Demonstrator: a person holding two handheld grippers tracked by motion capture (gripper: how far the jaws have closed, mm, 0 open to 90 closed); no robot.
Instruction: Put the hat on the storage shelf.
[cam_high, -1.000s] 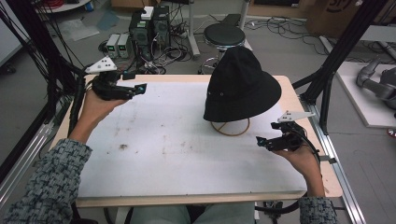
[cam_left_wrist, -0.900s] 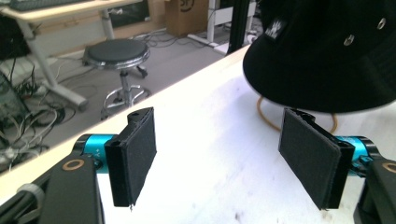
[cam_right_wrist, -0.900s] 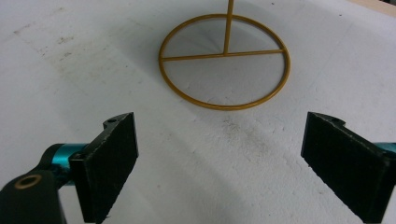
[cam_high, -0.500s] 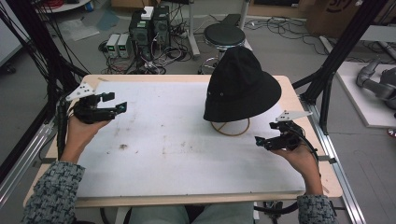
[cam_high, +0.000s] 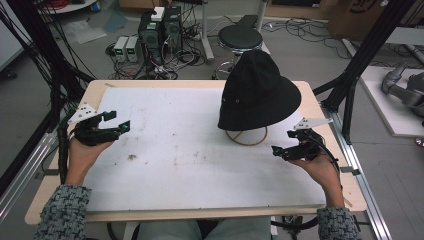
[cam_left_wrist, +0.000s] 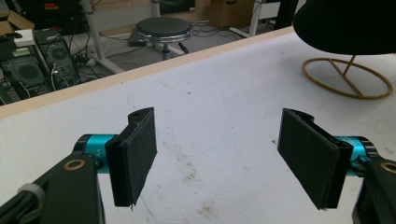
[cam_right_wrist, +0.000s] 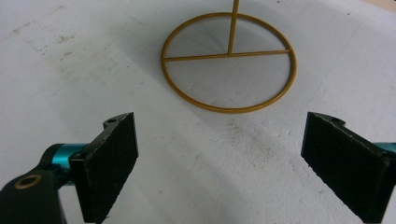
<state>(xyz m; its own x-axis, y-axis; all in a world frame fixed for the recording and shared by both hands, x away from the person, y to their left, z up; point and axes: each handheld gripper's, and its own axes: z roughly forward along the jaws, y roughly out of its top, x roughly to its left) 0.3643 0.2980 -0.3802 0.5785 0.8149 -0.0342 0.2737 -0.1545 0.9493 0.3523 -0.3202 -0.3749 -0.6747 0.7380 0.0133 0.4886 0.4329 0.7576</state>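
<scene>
While a black hat (cam_high: 259, 92) sits on a gold wire stand (cam_high: 246, 136) on the white table (cam_high: 190, 165), both grippers hover with nothing in them. The stand is the landmark: its round ring base lies flat on the table, under the hat's brim.

The left gripper (cam_high: 116, 121) is far to the left of the stand, near the table's left edge. Its jaws are spread wide and touch nothing. In the left gripper view (cam_left_wrist: 219, 156), the stand (cam_left_wrist: 348, 77) shows up at the top right.

The right gripper (cam_high: 280, 150) is just to the right of the stand. Its jaws are wide apart too, and they hold nothing. In the right gripper view (cam_right_wrist: 219, 163), the ring (cam_right_wrist: 229, 63) lies just ahead of the pads.
</scene>
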